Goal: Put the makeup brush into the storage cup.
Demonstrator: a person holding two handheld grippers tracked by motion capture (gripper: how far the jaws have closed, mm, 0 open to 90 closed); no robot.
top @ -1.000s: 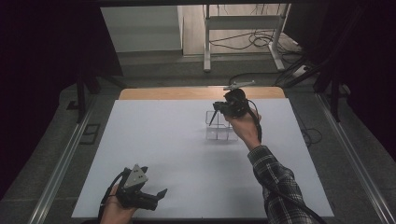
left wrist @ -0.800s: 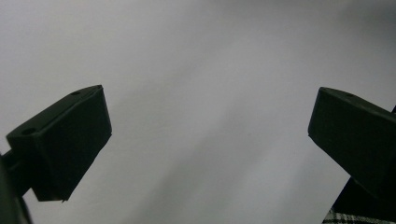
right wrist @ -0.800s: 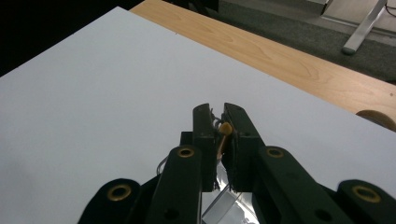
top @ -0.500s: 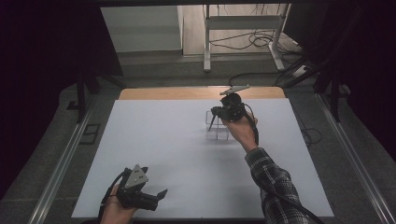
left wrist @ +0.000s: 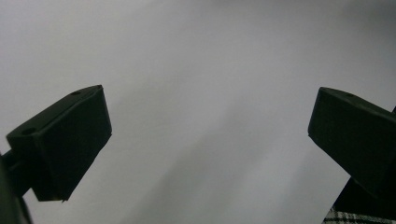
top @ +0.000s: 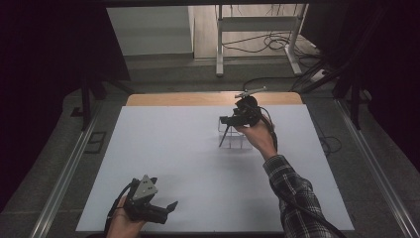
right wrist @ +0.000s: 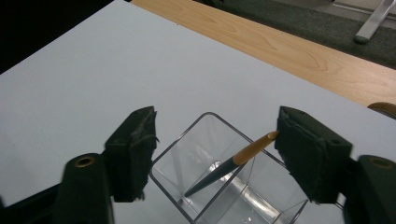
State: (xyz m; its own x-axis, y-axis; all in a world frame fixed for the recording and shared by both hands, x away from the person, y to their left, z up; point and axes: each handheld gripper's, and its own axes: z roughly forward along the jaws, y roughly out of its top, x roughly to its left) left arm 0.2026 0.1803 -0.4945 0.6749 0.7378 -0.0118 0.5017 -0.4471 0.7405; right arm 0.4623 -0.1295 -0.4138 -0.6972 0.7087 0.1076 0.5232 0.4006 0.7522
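Note:
A clear square plastic box [right wrist: 243,200] [top: 237,141] stands on the white table top [top: 173,148], right of centre toward the back. Inside it leans a thin stick [right wrist: 219,172] [top: 224,137] with a dark body and a tan upper end. Its tan tip lies close to one pad [right wrist: 299,149]. My right gripper [right wrist: 215,123] [top: 229,120] hovers just over the box, its jaws having just been opening. They stand on either side of the stick without pressing on it. My left gripper [top: 168,206] [left wrist: 210,140] rests near the table's front left edge, open, nothing between its jaws.
A strip of bare wood [top: 198,99] runs along the table's far edge. Beyond it are dark carpet, cables and a white stand's legs [top: 257,44]. A metal rail [top: 64,173] borders the table's left side. A plaid sleeve [top: 292,193] crosses the right front.
The right gripper's jaws have parted above the box and the stick now leans loose inside it. The right hand has barely shifted. The left hand has stayed still.

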